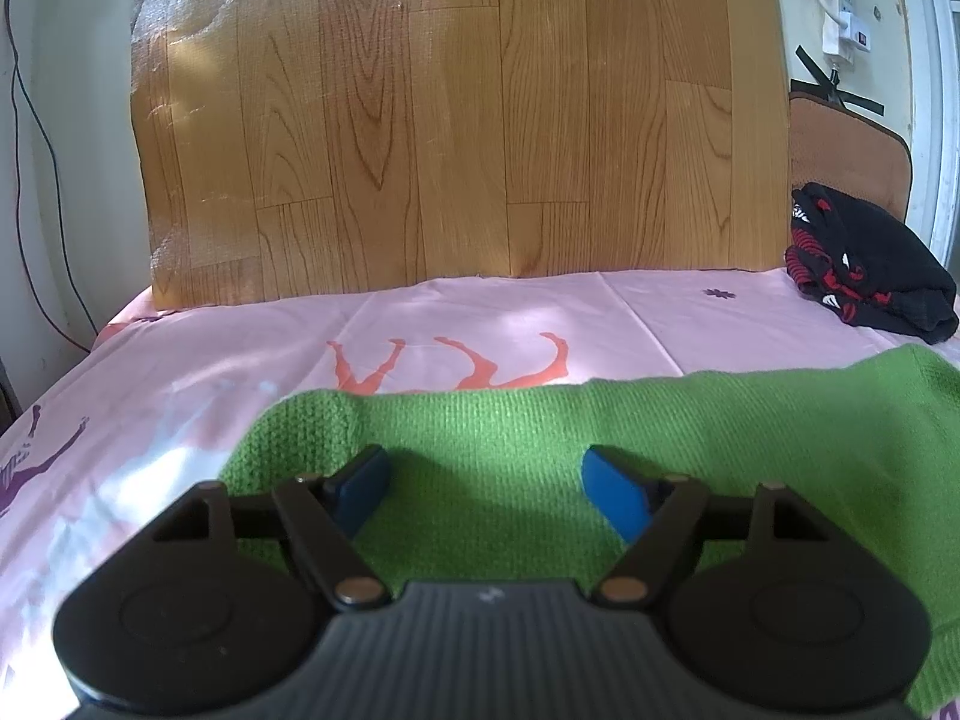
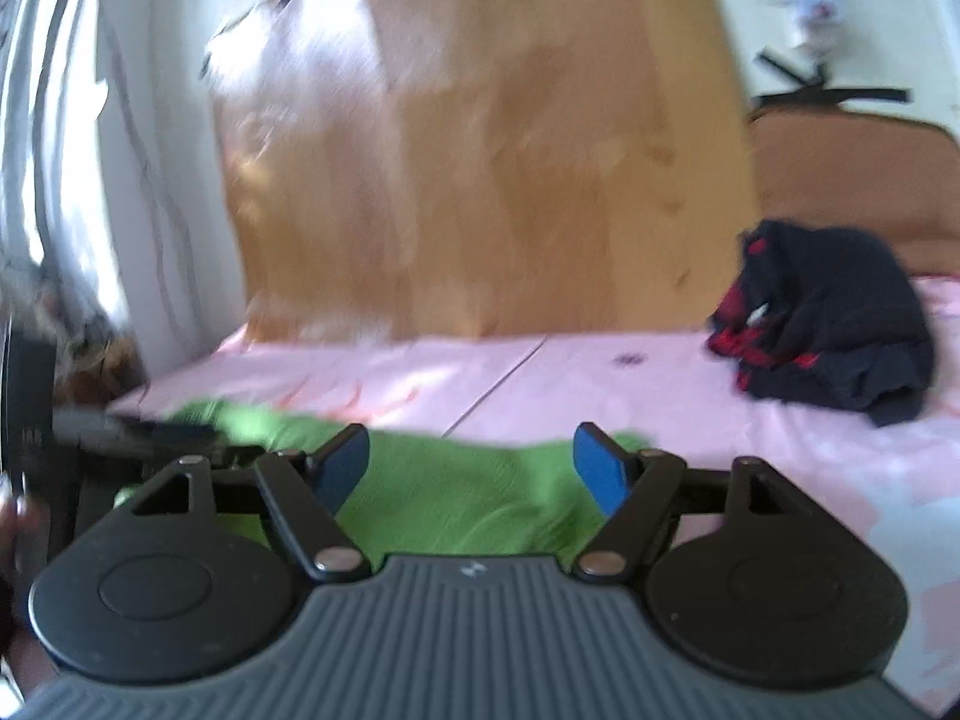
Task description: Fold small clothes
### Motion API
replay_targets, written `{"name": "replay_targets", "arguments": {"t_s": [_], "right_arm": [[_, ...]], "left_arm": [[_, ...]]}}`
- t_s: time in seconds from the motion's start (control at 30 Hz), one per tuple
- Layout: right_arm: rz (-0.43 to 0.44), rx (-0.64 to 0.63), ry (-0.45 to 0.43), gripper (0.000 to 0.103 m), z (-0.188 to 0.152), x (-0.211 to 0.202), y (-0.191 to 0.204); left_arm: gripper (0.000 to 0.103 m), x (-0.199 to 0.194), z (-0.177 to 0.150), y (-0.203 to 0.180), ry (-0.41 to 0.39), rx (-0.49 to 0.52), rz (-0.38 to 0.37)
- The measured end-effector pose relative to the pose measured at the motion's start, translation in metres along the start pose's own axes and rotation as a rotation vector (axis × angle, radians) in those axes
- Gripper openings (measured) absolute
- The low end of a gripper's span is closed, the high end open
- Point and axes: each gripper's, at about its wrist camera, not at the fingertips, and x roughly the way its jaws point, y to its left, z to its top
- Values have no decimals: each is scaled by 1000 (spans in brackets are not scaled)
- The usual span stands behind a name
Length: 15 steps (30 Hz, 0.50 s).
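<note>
Left wrist view: both of my grippers hang spread and empty over a green knit on the bed.

Nearest me, the left gripper has its blue pads wide apart with only cloth showing beyond them, nothing pinched; in the blurred right wrist view the right gripper stands just as wide, also holding nothing. Under both lies the green knit garment, spread fairly flat on the pink bedsheet. I judge it light, soft and limp, its chunky weave easy to grip but liable to stretch and sag, so I would pinch a doubled edge or corner at each side, not the middle. Farther off, well apart to the right, sits a black and red garment, bundled. Behind stands a wood-grain board.
</note>
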Motion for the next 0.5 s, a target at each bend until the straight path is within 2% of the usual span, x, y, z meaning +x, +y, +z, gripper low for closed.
{"name": "replay_targets", "arguments": {"t_s": [0.07, 0.1, 0.13, 0.17, 0.2, 0.23, 0.33, 0.4, 0.5], "right_arm": [[-44, 5, 49, 76, 2, 3, -8], [-80, -6, 117, 76, -2, 12, -11], [-140, -18, 228, 78, -13, 27, -17], [-121, 37, 251, 80, -23, 32, -27], [-84, 129, 234, 80, -23, 29, -39], [-67, 169, 240, 80, -20, 29, -47], [-80, 142, 235, 80, -21, 29, -41], [-60, 186, 223, 81, -21, 25, -46], [8, 416, 187, 81, -21, 10, -76]], "left_arm": [[74, 0, 0, 0, 0, 0, 0], [74, 0, 0, -1, 0, 0, 0], [74, 0, 0, -1, 1, 2, 2], [74, 0, 0, -1, 1, 4, 2], [74, 0, 0, 0, 1, 6, 1], [74, 0, 0, -1, 2, 8, 2], [74, 0, -1, 1, -2, 5, -1], [74, -3, -1, 2, -9, -5, -10], [75, -6, -1, 6, -19, -24, -31]]}}
